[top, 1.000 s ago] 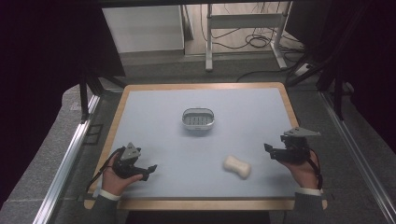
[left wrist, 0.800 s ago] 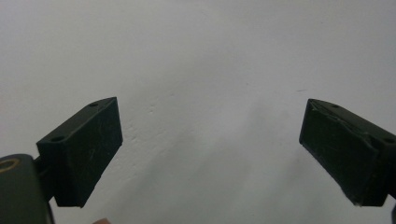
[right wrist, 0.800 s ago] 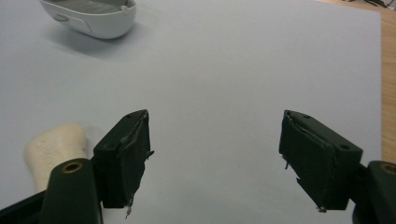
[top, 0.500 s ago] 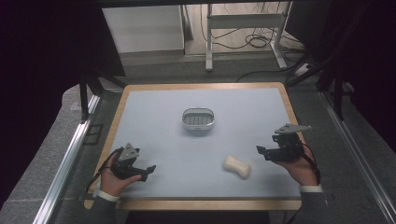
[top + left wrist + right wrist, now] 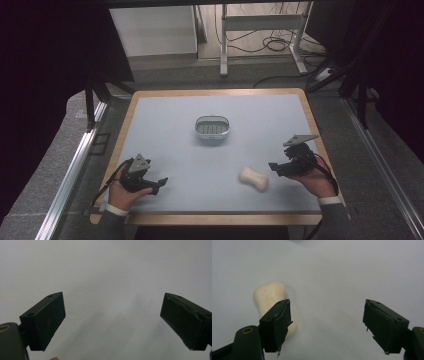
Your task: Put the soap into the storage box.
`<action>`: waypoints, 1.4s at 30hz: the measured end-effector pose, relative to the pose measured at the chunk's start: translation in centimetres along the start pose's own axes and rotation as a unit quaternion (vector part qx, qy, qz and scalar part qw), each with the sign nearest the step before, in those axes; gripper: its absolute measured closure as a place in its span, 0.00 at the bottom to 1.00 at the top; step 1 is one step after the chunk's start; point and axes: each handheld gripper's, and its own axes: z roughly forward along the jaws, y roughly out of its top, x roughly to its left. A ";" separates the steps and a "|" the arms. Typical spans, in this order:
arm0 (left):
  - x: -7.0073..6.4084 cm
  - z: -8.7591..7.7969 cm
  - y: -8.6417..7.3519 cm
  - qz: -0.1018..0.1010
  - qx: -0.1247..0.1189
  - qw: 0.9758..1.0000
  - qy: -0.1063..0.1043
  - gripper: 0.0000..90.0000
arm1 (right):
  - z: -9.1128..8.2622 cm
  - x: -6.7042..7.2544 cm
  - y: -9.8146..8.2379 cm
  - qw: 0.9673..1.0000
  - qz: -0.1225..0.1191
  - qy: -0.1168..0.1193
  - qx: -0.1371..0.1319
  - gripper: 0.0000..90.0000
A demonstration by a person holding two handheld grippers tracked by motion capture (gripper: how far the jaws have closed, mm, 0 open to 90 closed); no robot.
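Pale blue-grey table (image 5: 165, 130) with a wooden rim, dark floor and cable clutter beyond it; work area is sparse; a cream, bone-shaped soap bar (image 5: 254, 179) lies flat toward the near right of the top, and a small oval dish (image 5: 212, 127) with a slotted insert sits well apart from it, near the centre; my right gripper (image 5: 274, 167) hangs just beside the bar, on its right as the high view has it, jaws pointing at it; its jaws have just been opening and now stand wide with nothing between them; in the right gripper view the bar (image 5: 270, 300) sits off-axis, partly behind the left-hand jaw, not in the gap; my left gripper (image 5: 161, 182) rests low at the near left, jaws wide and empty, only bare table ahead of it in the left gripper view; I judge the step in hand to be the approach for a pick of the bar, probably bound for the dish; to do it well I would shift the right gripper sideways until the bar's narrow waist is centred between the pads, come down until the pads straddle it close to the table, then close squarely across the waist; a grip on a rounded end risks the bar squirting out.
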 end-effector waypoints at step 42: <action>0.0 0.1 0.0 0.001 0.003 1.000 -0.002 0.07 | 4.0 5.2 2.3 0.987 -0.083 0.073 0.116 0.26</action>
